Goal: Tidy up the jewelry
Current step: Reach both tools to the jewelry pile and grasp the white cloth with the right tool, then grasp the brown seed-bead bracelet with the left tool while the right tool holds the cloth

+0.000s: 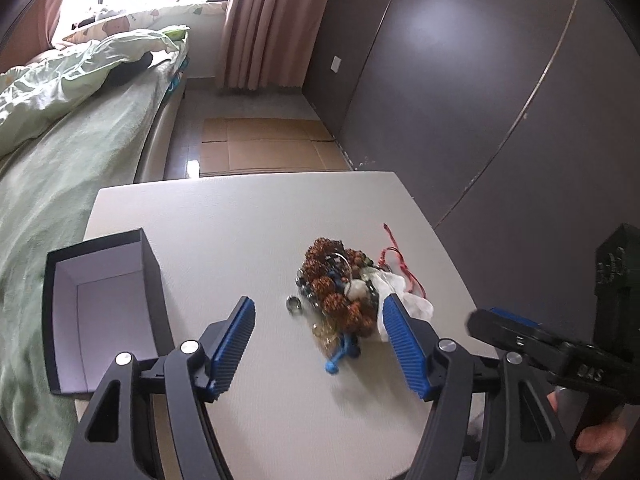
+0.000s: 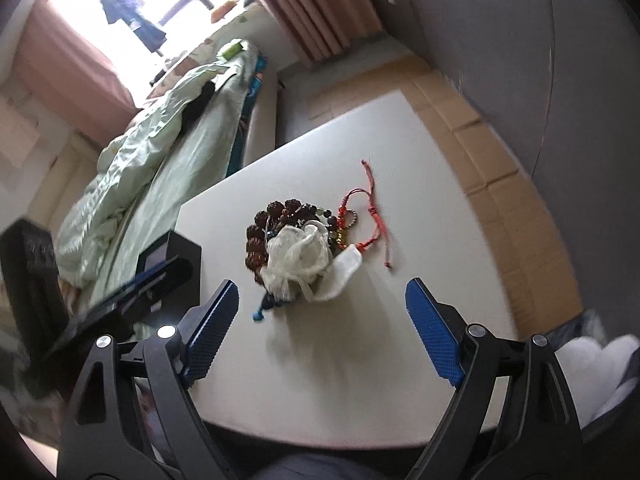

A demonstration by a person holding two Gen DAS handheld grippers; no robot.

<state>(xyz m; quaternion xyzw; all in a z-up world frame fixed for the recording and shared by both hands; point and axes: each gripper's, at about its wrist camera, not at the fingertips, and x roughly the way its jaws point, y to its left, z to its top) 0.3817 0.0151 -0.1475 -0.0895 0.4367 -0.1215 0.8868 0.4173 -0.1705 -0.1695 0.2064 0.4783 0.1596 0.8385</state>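
A pile of jewelry [image 1: 340, 284] lies on the white table [image 1: 240, 216]: brown seed-bead bracelets, a white pouch [image 1: 404, 292], a red cord bracelet [image 1: 400, 260], a blue piece [image 1: 340, 354] and a small silver ring [image 1: 294, 304]. An open black box [image 1: 104, 304] with a white inside stands at the table's left. My left gripper [image 1: 318, 346] is open and empty just in front of the pile. The pile also shows in the right wrist view [image 2: 296, 240], with the red cord [image 2: 374, 208] beside it. My right gripper [image 2: 322, 326] is open and empty above the table, short of the pile.
A bed with green bedding [image 1: 60, 120] runs along the table's left side. Flattened cardboard [image 1: 260, 144] lies on the floor beyond the table. A dark wardrobe wall [image 1: 460, 80] stands to the right. The right gripper's body [image 1: 560, 356] shows at the left view's right edge.
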